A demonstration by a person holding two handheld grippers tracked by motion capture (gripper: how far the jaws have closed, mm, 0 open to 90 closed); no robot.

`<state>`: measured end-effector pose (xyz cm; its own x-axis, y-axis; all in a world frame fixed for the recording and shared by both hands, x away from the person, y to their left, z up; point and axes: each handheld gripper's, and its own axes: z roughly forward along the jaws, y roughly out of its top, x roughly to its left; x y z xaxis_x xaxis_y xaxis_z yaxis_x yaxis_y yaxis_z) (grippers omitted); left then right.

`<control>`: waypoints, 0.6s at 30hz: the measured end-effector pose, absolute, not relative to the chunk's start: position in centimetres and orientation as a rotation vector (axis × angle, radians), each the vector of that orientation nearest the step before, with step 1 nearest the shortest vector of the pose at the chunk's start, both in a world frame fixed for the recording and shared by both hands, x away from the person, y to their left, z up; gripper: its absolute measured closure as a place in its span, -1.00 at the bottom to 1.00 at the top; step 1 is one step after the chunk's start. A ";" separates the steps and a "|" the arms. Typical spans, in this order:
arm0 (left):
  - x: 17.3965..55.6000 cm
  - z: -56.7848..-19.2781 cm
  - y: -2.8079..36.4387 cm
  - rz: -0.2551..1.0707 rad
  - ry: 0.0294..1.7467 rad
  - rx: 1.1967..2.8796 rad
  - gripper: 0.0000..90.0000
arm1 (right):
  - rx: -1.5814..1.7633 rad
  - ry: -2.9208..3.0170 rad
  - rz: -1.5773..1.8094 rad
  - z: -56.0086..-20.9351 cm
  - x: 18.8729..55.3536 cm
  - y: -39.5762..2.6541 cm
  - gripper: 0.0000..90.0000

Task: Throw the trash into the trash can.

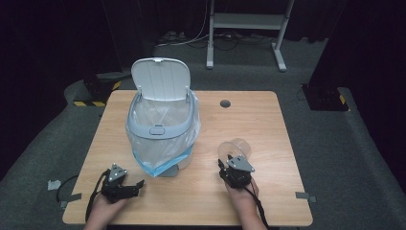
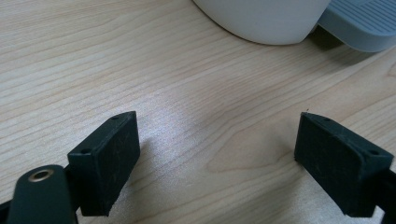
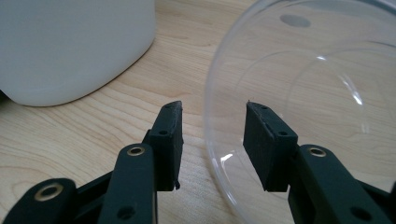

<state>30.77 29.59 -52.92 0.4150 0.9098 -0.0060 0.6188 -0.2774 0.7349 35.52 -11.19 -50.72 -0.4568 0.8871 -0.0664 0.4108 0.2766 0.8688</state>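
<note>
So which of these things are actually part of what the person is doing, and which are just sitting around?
Part of the job:
- clear plastic cup, its rim between the right gripper jaws
- bin with its lid up and a bag inside
- left gripper, open, resting on the table

Just lying about:
- metal stand on the floor behind
- cables beside it

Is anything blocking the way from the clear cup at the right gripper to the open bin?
Nothing visible. Bare table lies between the clear cup and the bin, whose lid stands open. The right gripper straddles the cup's rim.
</note>
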 end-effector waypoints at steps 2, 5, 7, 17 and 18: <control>30.8 -52.9 29.6 0.558 1.293 2.005 -0.68 | 1.160 1.989 1.113 -50.6 35.5 -11.2 0.30; 30.8 -52.9 29.6 0.557 1.293 2.005 -0.68 | 1.152 1.980 1.121 -50.5 35.3 -11.3 0.31; 30.8 -52.9 29.6 0.557 1.293 2.005 -0.68 | 1.141 1.969 1.129 -50.3 35.2 -11.3 0.33; 30.8 -52.9 29.6 0.557 1.293 2.006 -0.68 | 1.055 1.796 1.272 -46.6 34.0 -11.8 0.41; 30.8 -52.9 29.6 0.557 1.293 2.006 -0.68 | 1.055 1.777 1.267 -46.1 34.4 -11.8 0.35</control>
<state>30.76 29.58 -52.92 0.4158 0.9094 -0.0069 0.6197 -0.2777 0.7341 34.41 -11.78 -46.09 -0.4215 0.9030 -0.0831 0.2157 0.1888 0.9580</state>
